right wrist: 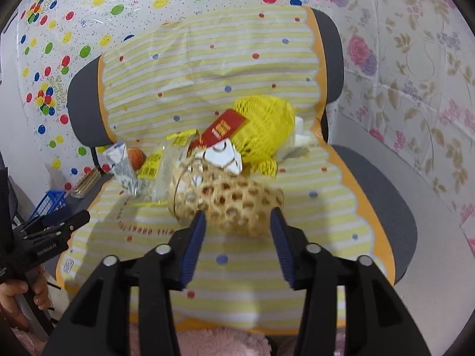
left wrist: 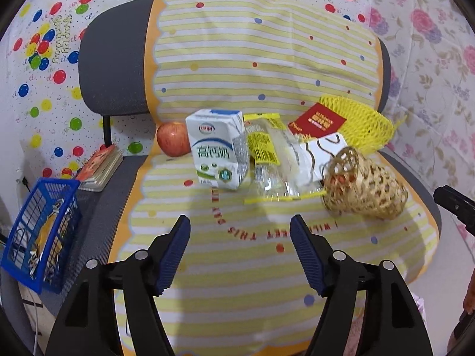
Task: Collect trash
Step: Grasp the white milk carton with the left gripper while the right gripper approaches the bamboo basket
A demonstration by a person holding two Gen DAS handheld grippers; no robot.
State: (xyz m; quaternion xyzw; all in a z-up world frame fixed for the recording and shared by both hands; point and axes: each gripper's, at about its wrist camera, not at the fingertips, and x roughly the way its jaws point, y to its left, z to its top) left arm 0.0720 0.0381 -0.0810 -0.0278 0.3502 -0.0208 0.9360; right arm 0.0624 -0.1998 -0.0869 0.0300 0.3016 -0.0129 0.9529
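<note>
Collection judged barely begun, if at all: both tools are empty and the litter lies in one cluster on the chair seat (left wrist: 237, 267), which is draped in a striped yellow cloth.

Nearest, the left hand-held gripper (left wrist: 240, 255) stands wide, nothing between its blue pads, short of the milk carton (left wrist: 218, 148). The right hand-held gripper (right wrist: 237, 237) is moderately parted and empty, its tips just before the woven basket (right wrist: 231, 201), taken here as landmark.

Left of the basket, which lies on its side: one clear wrapper with yellow labels (left wrist: 270, 160), then one upright milk carton, then one apple (left wrist: 172, 138) beyond the carton. Behind the basket: one white card (left wrist: 323, 151), one red card (left wrist: 317, 121), and one yellow foam net (left wrist: 362, 121) farthest back. Something pale lies behind the net in the right view; its nature is unclear.

Far left of the basket, off the cloth: one blue crate (left wrist: 41, 237), apparently holding a wrapper already, and one small book (left wrist: 101, 167).

Left to do, seemingly: carton, wrapper, cards, net.
</note>
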